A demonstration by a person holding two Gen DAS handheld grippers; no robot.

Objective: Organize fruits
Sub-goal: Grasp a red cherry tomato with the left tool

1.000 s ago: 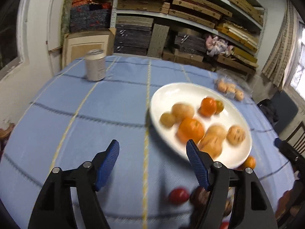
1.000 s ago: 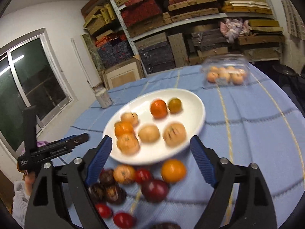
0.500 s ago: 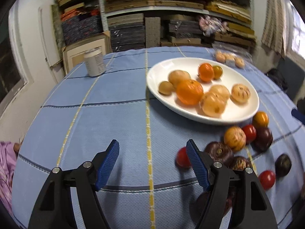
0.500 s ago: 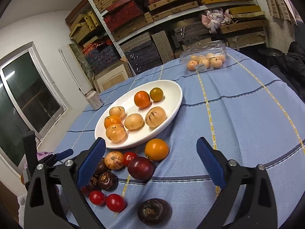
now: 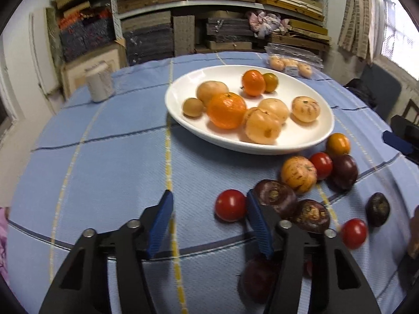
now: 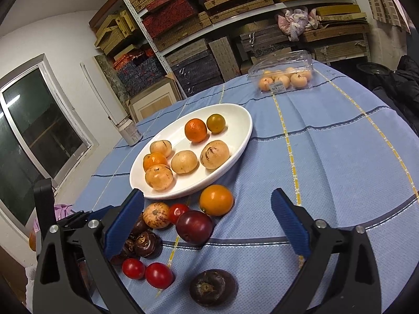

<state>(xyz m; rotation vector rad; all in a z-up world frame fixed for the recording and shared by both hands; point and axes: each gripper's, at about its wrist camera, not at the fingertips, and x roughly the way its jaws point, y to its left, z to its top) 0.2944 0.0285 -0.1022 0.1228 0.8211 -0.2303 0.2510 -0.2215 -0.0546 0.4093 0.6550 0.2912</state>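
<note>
Left wrist view: the left gripper [image 5: 209,217], jaws just narrowing and empty, hangs over the red tomato [image 5: 230,205] near the white plate [image 5: 183,120]; centre it before squeezing gently. Right wrist view: the right gripper [image 6: 207,217] gapes wide, empty, framing the dark plum [image 6: 194,227]; lower squarely.

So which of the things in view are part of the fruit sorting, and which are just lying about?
Part of the job:
- white plate holding orange and tan fruit
- loose fruit beside it: orange, plum, cherry tomatoes, dark brown fruits

Lying about:
- can
- clear plastic box of fruit
- shelves behind
</note>
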